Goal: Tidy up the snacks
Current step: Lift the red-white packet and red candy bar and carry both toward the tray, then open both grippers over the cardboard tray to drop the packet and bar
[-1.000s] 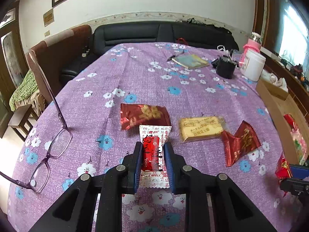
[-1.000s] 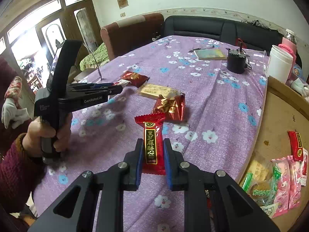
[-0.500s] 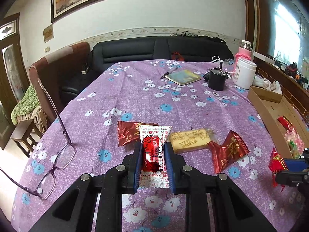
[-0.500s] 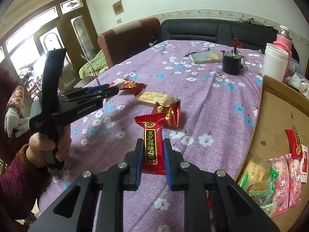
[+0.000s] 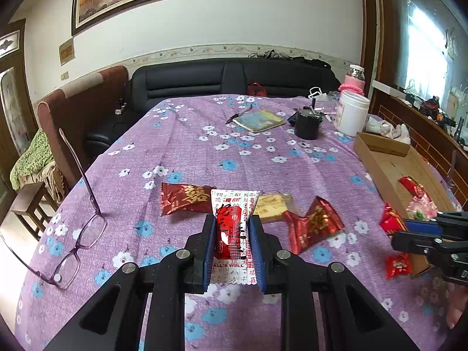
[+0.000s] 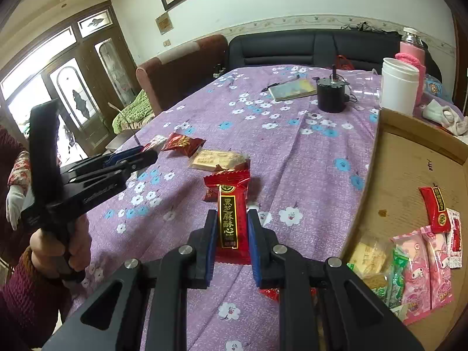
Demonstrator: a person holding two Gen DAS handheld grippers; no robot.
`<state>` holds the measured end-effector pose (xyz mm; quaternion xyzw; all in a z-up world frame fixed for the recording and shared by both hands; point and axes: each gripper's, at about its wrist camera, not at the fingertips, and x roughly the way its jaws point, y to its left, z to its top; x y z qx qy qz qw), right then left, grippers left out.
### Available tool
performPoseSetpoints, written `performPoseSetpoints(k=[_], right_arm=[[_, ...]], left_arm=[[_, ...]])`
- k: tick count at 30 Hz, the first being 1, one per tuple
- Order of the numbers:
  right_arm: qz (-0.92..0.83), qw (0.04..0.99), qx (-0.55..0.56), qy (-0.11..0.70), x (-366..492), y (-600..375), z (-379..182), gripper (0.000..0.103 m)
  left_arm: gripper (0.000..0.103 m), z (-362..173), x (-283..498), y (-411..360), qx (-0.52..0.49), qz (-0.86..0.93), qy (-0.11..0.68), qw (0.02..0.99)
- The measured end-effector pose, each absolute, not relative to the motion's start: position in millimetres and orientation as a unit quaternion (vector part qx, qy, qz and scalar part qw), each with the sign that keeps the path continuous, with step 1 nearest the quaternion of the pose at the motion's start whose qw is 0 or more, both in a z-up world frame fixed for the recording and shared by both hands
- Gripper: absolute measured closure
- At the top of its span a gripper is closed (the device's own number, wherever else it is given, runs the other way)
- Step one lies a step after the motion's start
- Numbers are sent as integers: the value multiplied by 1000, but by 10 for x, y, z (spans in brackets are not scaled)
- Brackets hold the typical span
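Note:
My left gripper (image 5: 232, 222) is shut on a white-and-red snack packet (image 5: 232, 228), held above the purple flowered tablecloth. On the cloth beyond it lie a dark red packet (image 5: 184, 203), a yellow biscuit packet (image 5: 270, 206) and another red packet (image 5: 314, 223). My right gripper (image 6: 232, 218) is shut on a red sesame-candy packet (image 6: 229, 219), held over the cloth left of the cardboard tray (image 6: 409, 175). The tray holds several snacks: a red packet (image 6: 435, 209), pink packets (image 6: 421, 266), biscuits (image 6: 367, 261). The right gripper shows in the left wrist view (image 5: 409, 229) by the tray's near end.
Purple-framed glasses (image 5: 73, 231) lie at the table's left edge. At the far end stand a notebook (image 5: 259, 120), a black motor (image 5: 307, 124), a white jar (image 5: 351, 114) and a pink bottle (image 5: 354, 80). A sofa and armchair stand behind the table.
My left gripper has risen and pulled back with its packet. My right gripper has moved forward and right toward the tray with the red packet.

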<state>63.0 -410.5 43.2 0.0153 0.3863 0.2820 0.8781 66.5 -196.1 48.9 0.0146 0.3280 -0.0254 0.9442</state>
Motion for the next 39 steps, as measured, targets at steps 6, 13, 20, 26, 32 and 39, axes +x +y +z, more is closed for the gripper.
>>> performPoseSetpoints(k=[6, 13, 20, 26, 32, 39], right_arm=[[274, 880, 28, 386, 654, -4183, 448, 84], [266, 881, 41, 389, 699, -4258, 451, 84], [250, 885, 62, 387, 740, -4422, 486, 84], [231, 888, 85, 388, 808, -4602, 497, 84], [198, 892, 116, 389, 901, -4886, 510, 84], [138, 896, 159, 391, 1016, -5392, 514, 84]], left_arm=[[80, 570, 594, -2080, 12, -36, 324, 945], [80, 582, 601, -2221, 6, -46, 328, 944], [80, 618, 609, -2444, 13, -64, 326, 943], [80, 633, 634, -2716, 24, -84, 328, 941], [80, 676, 656, -3058, 32, -112, 328, 937], [80, 736, 724, -3620, 45, -159, 332, 929]])
